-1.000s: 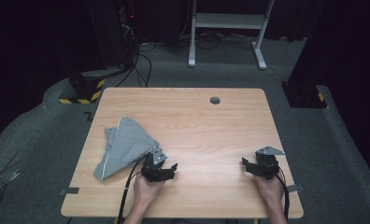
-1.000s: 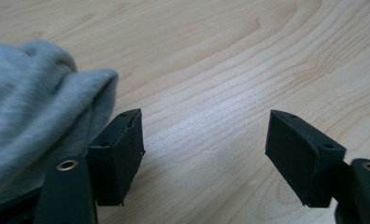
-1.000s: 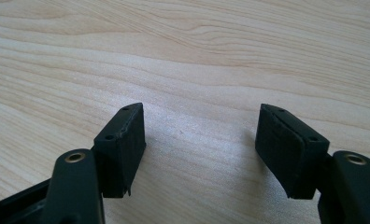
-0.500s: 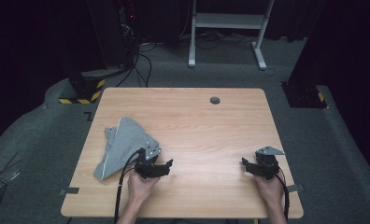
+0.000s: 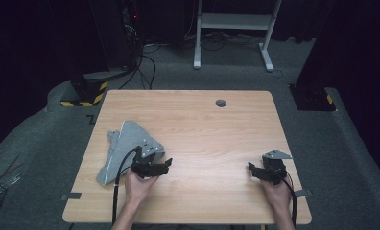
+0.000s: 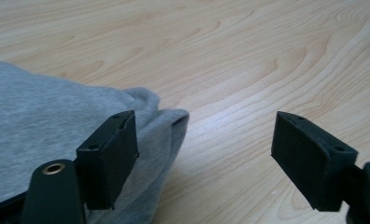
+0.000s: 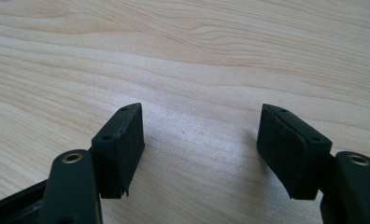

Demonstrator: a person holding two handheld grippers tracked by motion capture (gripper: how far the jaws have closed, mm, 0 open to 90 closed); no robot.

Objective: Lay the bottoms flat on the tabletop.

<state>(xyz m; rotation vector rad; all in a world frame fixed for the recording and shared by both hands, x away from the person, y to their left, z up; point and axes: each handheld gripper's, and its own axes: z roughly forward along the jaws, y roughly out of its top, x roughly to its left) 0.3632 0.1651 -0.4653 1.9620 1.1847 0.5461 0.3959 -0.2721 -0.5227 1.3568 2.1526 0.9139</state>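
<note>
A grey folded garment [image 5: 123, 143] lies on the left part of the wooden table [image 5: 202, 129]. My left gripper [image 5: 165, 166] is open at the garment's near right corner. In the left gripper view the grey cloth [image 6: 43, 126] lies under and behind the left jaw, with its rolled edge between the jaws; my left gripper [image 6: 204, 154] holds nothing. My right gripper [image 5: 251, 169] rests near the table's front right, open over bare wood. In the right gripper view my right gripper [image 7: 201, 149] has only wood grain between its jaws.
A small round dark grommet [image 5: 220, 102] sits near the table's far edge. A white desk frame [image 5: 233, 24] and cables stand on the floor behind. A black and yellow striped base [image 5: 82, 93] lies off the far left corner.
My left gripper has shifted a little back toward the front and right along the garment's edge. The right gripper has stayed put.
</note>
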